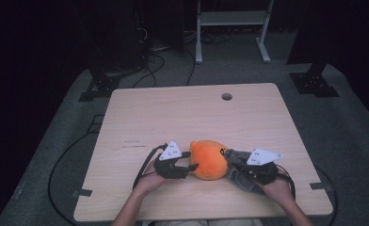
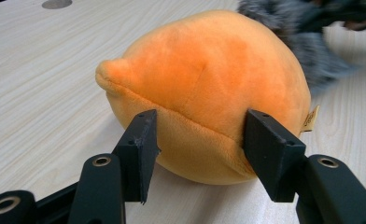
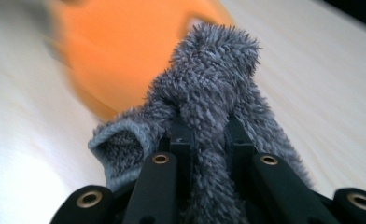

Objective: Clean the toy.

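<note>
Right tool clenches the grey fuzzy cloth against the orange plush; left tool released around it.

A pale wood-grain worktop with rounded corners stands on grey carpet, with a small round cable hole near its far edge. A round orange plush toy sits directly on the worktop near the front edge, about midway across. Just beside it on the right, touching it, lies a fuzzy grey cloth, part of it resting on the wood, the rest bunched up.
</note>
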Demonstrator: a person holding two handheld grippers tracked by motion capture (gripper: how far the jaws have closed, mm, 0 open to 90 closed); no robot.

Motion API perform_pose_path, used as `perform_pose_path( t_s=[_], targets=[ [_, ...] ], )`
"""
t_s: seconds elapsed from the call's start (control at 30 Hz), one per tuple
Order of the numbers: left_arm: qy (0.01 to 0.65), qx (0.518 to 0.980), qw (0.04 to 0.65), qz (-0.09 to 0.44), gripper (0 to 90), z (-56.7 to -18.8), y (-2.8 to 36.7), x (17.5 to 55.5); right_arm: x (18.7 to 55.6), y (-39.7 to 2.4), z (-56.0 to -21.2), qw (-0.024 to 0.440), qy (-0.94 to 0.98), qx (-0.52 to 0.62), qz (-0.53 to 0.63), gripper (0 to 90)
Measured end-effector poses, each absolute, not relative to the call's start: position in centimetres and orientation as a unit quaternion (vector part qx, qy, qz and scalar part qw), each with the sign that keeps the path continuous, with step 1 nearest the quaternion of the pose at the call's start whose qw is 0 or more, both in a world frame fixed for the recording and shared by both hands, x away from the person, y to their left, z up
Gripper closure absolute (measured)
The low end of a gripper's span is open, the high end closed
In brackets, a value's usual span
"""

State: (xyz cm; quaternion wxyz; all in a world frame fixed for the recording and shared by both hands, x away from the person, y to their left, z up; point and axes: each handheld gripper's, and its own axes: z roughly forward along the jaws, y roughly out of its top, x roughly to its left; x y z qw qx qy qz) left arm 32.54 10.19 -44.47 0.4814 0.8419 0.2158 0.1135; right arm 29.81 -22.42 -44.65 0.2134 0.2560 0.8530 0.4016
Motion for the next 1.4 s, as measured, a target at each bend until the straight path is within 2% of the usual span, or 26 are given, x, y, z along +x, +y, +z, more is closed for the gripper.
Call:
perform_pose_path(
  t_s=[0.13,0.27,0.4,0.53,0.57,0.7,0.73,0.9,1.0,1.1,1.13,1.17,1.23,1.27,1.3,1.37,1.4],
  targets=[
    [0.213,0.842,0.483,0.110,45.0,-44.5,10.2,32.6,30.0,-23.7,-44.4,0.204,0.838,0.280,0.422,77.2],
    [0.208,0.841,0.489,0.102,44.8,-44.4,10.1,32.5,28.8,-21.7,-42.2,0.193,0.820,0.225,0.490,77.2],
    [0.194,0.840,0.499,0.088,39.2,-44.2,10.2,32.2,28.9,-20.0,-42.5,0.201,0.839,0.203,0.463,77.1],
    [0.184,0.838,0.506,0.088,46.4,-44.1,10.0,32.0,29.6,-20.5,-43.1,0.206,0.838,0.230,0.450,77.1],
    [0.189,0.839,0.502,0.094,48.8,-44.1,9.9,32.0,29.1,-20.8,-42.8,0.225,0.835,0.235,0.443,77.0],
    [0.206,0.828,0.513,0.095,54.7,-43.9,9.7,32.2,27.1,-20.1,-42.2,0.223,0.834,0.201,0.462,77.0],
    [0.209,0.824,0.519,0.091,57.2,-43.8,9.6,32.2,25.7,-18.6,-42.0,0.232,0.839,0.171,0.462,77.1],
    [0.217,0.823,0.517,0.092,56.5,-43.7,9.3,32.3,25.3,-15.8,-42.7,0.245,0.847,0.154,0.446,77.2],
    [0.216,0.829,0.507,0.100,55.5,-43.9,9.4,32.3,26.0,-16.1,-43.2,0.239,0.848,0.168,0.442,77.3],
    [0.209,0.836,0.495,0.108,53.6,-44.1,9.1,32.2,26.8,-18.5,-43.0,0.257,0.840,0.210,0.429,77.3],
    [0.209,0.836,0.495,0.108,53.5,-44.1,9.1,32.2,26.8,-18.5,-43.0,0.257,0.840,0.210,0.429,77.3],
    [0.203,0.839,0.493,0.108,53.0,-44.1,9.1,32.1,27.7,-20.3,-42.9,0.251,0.829,0.243,0.437,77.2],
    [0.209,0.834,0.498,0.111,49.5,-44.0,9.2,32.1,28.4,-21.1,-43.1,0.237,0.826,0.260,0.441,77.2],
    [0.223,0.831,0.496,0.118,40.5,-43.9,9.2,32.2,28.8,-21.2,-43.3,0.223,0.828,0.265,0.442,77.1],
    [0.236,0.830,0.492,0.118,27.2,-43.8,9.2,32.4,28.8,-21.2,-43.4,0.217,0.829,0.265,0.442,77.1],
    [0.256,0.827,0.490,0.104,21.4,-43.9,9.1,32.8,28.7,-21.0,-43.4,0.214,0.834,0.258,0.438,77.1],
    [0.259,0.825,0.493,0.095,22.0,-44.1,9.0,32.9,28.7,-20.9,-43.3,0.214,0.835,0.256,0.438,77.1]
  ],
)
